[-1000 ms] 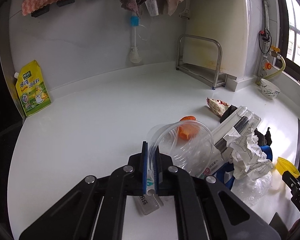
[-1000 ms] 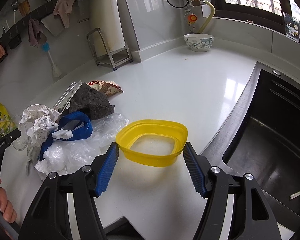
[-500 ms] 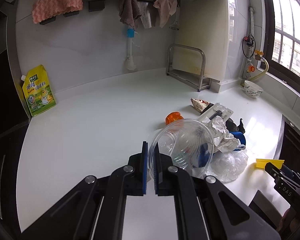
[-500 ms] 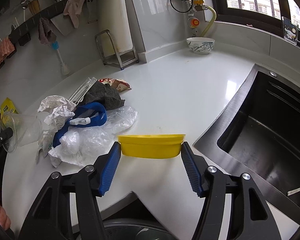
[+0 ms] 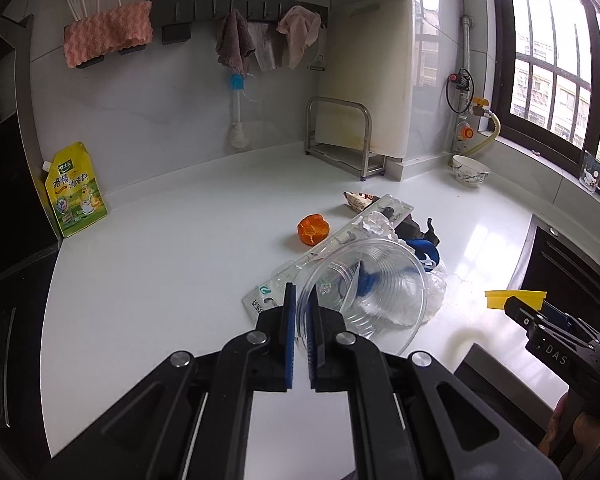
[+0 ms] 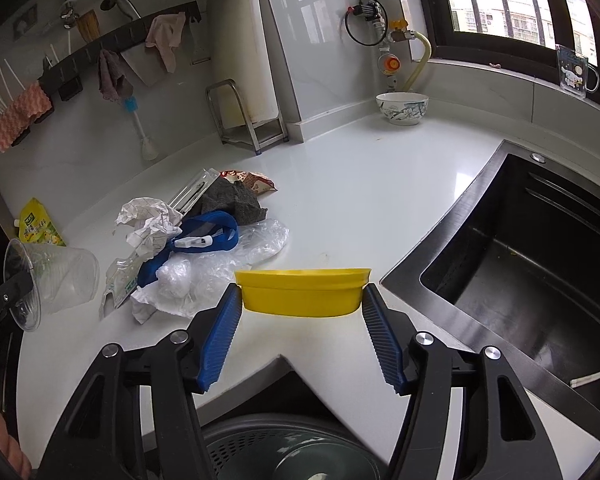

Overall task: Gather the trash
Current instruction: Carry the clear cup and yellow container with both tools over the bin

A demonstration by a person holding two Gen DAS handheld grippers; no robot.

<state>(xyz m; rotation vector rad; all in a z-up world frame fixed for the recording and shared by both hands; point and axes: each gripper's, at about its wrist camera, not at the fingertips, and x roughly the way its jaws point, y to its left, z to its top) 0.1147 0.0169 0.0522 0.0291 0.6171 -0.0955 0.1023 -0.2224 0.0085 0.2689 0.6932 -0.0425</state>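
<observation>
1. The right gripper (image 6: 302, 316) clamps a yellow plastic dish (image 6: 302, 294) across its width, one blue pad on each end. The dish is level, lifted off the white counter (image 6: 360, 188) and right ahead of the fingertips. Directly below the jaws, past the counter's notched edge, sits a grey bin (image 6: 284, 452); carry the dish back over it and let go only once it is clear of the edge.
2. The left gripper (image 5: 301, 312) pinches the rim of a clear plastic cup (image 5: 364, 284), which hangs on its side just beyond the fingertips. The wall is thin, so I judge a hard squeeze would buckle it and let it slip; hold it gently and move slowly.
3. Bring the cup toward the same bin one hand at a time, so the tools do not meet.
4. Ahead of both tools, on the counter, lie crumpled paper (image 6: 148, 220), a blue strap (image 6: 204, 236), a plastic bag (image 6: 220, 268) and an orange peel (image 5: 313, 229).
</observation>
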